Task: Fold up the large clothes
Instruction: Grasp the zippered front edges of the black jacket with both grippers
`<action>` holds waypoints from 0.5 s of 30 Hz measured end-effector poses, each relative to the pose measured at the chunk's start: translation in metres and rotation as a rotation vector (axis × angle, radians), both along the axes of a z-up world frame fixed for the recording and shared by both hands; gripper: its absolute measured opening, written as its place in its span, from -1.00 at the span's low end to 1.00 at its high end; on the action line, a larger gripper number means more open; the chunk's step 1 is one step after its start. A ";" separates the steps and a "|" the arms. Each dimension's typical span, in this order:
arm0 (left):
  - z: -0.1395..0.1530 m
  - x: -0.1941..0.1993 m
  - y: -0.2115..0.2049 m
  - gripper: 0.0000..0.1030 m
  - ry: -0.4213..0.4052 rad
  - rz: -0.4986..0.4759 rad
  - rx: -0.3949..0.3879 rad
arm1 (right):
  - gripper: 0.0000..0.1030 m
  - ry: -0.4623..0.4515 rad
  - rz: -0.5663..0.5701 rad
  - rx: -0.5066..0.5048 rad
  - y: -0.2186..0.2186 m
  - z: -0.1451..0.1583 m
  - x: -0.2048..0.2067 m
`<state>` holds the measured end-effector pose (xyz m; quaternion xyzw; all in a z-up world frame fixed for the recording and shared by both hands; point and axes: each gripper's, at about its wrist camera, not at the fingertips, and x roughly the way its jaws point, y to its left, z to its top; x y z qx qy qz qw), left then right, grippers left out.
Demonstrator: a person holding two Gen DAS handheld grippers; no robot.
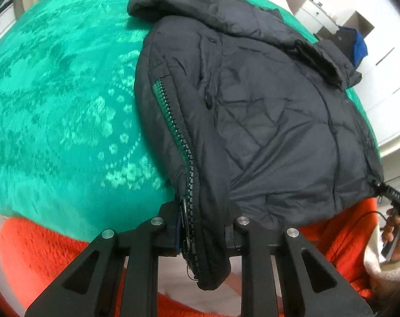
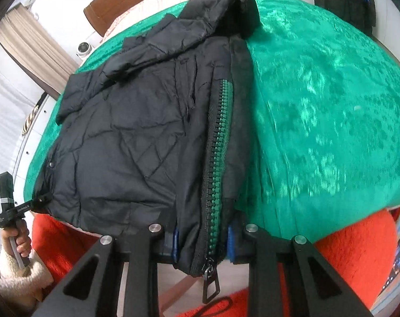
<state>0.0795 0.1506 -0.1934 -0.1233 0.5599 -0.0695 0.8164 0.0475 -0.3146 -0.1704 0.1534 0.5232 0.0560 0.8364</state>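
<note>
Jacket hem pinched by L gripper & R gripper fingers; pads mostly hidden.

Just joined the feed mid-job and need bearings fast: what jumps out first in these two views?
A black puffer jacket lies folded in half on a bright green patterned bedspread, its hood toward the far end. Both tools are clamped on its near hem, which hangs over the bed's edge: the left tool on the zipper edge, the right tool on the green-taped zipper with its dangling pull. Below, an orange rug glows.
</note>
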 end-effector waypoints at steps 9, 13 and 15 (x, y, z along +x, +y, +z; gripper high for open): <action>-0.013 0.004 -0.006 -0.62 0.013 0.016 -0.008 | -0.50 0.019 -0.010 -0.008 -0.001 -0.018 0.016; -0.016 0.006 -0.008 -0.61 0.011 0.017 -0.006 | -0.49 0.015 -0.018 0.003 -0.001 -0.019 0.015; -0.018 0.001 -0.005 -0.59 0.010 0.018 -0.005 | -0.48 0.012 -0.020 0.006 -0.001 -0.020 0.011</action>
